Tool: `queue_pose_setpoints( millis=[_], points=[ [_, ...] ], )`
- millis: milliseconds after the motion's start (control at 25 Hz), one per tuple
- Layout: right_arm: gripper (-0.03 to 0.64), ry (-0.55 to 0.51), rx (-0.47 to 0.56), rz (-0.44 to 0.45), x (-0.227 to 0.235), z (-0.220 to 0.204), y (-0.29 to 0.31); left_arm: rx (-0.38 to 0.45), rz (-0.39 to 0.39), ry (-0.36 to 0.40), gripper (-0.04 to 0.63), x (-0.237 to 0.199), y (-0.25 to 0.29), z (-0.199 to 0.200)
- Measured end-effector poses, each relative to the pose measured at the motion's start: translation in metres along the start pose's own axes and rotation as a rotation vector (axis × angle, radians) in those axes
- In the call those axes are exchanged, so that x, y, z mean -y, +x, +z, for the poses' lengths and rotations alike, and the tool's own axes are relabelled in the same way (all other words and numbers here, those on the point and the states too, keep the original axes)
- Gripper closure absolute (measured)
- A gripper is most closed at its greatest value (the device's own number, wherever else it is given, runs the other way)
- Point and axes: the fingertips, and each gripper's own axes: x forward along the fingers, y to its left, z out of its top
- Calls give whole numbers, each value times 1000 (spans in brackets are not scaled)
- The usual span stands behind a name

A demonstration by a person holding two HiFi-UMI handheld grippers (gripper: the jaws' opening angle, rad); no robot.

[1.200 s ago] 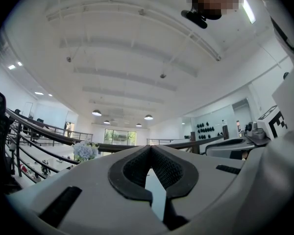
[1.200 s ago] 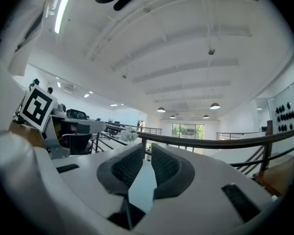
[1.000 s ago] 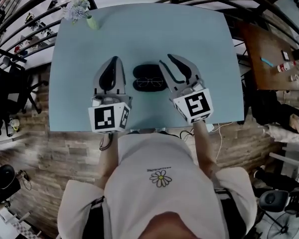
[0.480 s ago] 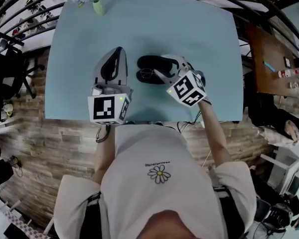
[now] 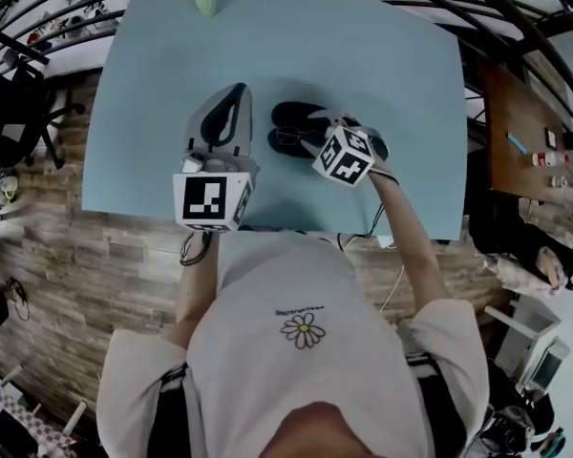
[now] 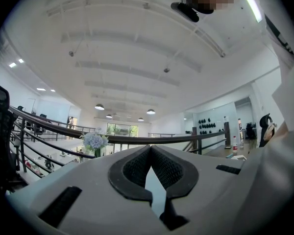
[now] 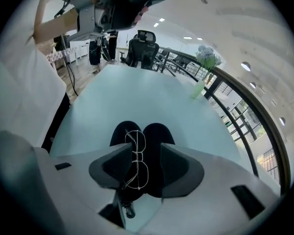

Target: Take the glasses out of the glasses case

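Right gripper's (image 7: 146,153) jaws, just opened, straddled the glasses (image 7: 135,163); a crooked squeeze could bend the frame. Left gripper's (image 6: 150,153) jaws stood clenched, empty.

Head view looks steeply down on the table (image 5: 363,55). Left gripper view faces level toward a railing (image 6: 133,139). Right gripper view tilts down, close over the case (image 7: 159,131), which head view shares.

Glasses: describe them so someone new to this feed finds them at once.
On the light blue table, near its middle, lies an open black glasses case. The glasses lie in its half nearer the person: a thin, pale wire frame with two round lenses, the only light thing against the dark lining.
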Motion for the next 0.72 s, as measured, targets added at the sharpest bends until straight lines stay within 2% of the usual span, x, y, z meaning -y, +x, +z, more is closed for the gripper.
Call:
queue_pose_setpoints(
  millis=[400,720],
  points=[
    [463,-14,-128,113,-14,-26,39,-27,47,-38,578,-23,-6,-12],
    [502,15,-147,163,-18,-30,49,-44,85,-62,578,-34,-12,-22]
  ],
)
